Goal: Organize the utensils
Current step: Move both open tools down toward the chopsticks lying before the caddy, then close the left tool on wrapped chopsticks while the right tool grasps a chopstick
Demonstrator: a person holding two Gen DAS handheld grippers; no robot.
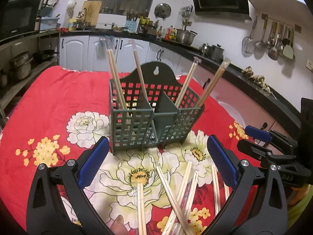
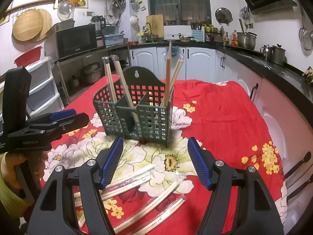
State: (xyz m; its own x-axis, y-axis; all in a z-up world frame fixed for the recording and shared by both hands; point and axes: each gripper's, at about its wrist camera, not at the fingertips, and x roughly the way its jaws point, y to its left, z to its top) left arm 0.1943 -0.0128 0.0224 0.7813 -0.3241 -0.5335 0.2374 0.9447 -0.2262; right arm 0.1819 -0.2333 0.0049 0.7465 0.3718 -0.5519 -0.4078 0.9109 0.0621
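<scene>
A dark green lattice utensil holder [image 1: 152, 115] with three compartments stands on the red floral cloth [image 1: 49, 98]; it also shows in the right wrist view [image 2: 137, 115]. Wrapped chopstick pairs stand in its left [image 1: 115, 78] and right [image 1: 207, 84] compartments. Several more wrapped chopstick pairs [image 1: 176, 195] lie on the cloth in front of it, below my left gripper [image 1: 156, 160], which is open and empty. My right gripper [image 2: 155, 160] is open and empty above the same loose chopsticks [image 2: 137, 192]. Each gripper shows at the edge of the other's view.
The cloth-covered table [image 2: 234, 117] sits in a kitchen. Black counters with pots [image 2: 246, 39] and white cabinets run behind and to the right. A microwave [image 2: 76, 41] and shelves stand to the left. Ladles hang on the wall [image 1: 273, 41].
</scene>
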